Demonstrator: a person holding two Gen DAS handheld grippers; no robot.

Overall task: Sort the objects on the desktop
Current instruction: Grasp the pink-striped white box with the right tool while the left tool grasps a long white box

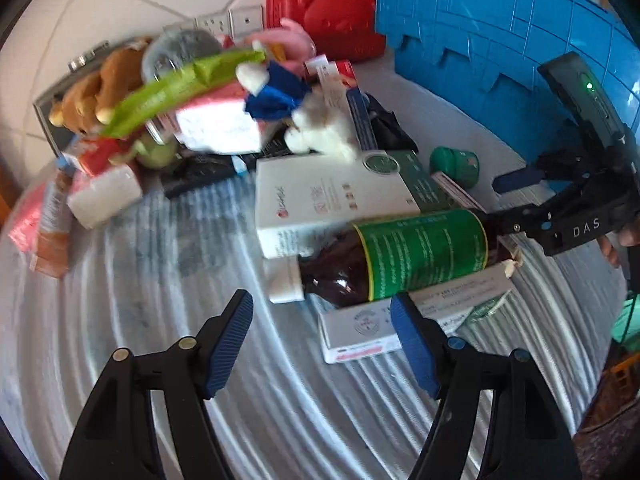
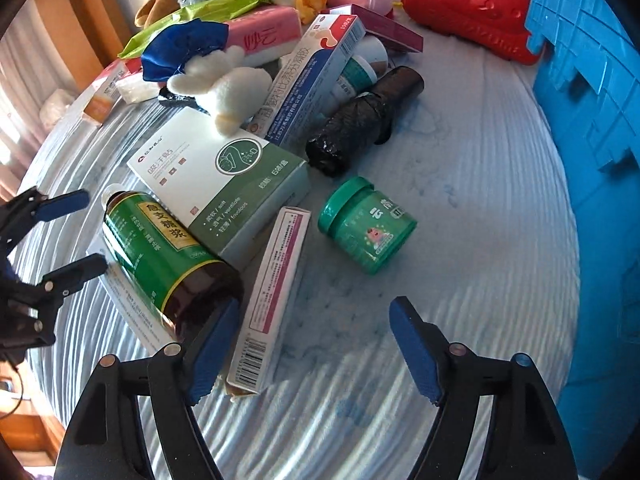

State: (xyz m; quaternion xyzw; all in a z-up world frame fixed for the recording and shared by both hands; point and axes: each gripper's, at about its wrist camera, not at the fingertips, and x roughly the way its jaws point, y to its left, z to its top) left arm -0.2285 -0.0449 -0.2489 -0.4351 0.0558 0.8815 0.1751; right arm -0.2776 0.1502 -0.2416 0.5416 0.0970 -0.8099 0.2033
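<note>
A brown syrup bottle (image 1: 384,260) with a green label and white cap lies on its side on a flat white box (image 1: 400,320); it also shows in the right wrist view (image 2: 160,256). My left gripper (image 1: 320,340) is open and empty just in front of it. My right gripper (image 2: 312,348) is open and empty, its left finger beside the bottle's base, with a narrow pink-striped carton (image 2: 272,292) between its fingers. A green jar (image 2: 366,224) lies ahead. A white-green box (image 2: 224,184) sits behind the bottle.
A blue crate (image 2: 592,160) stands at the right and a red case (image 2: 468,4) at the back. A pile of plush toys (image 2: 224,80), tissue packs, medicine boxes and a black roll (image 2: 360,120) fills the back left. The striped cloth (image 2: 460,240) covers the table.
</note>
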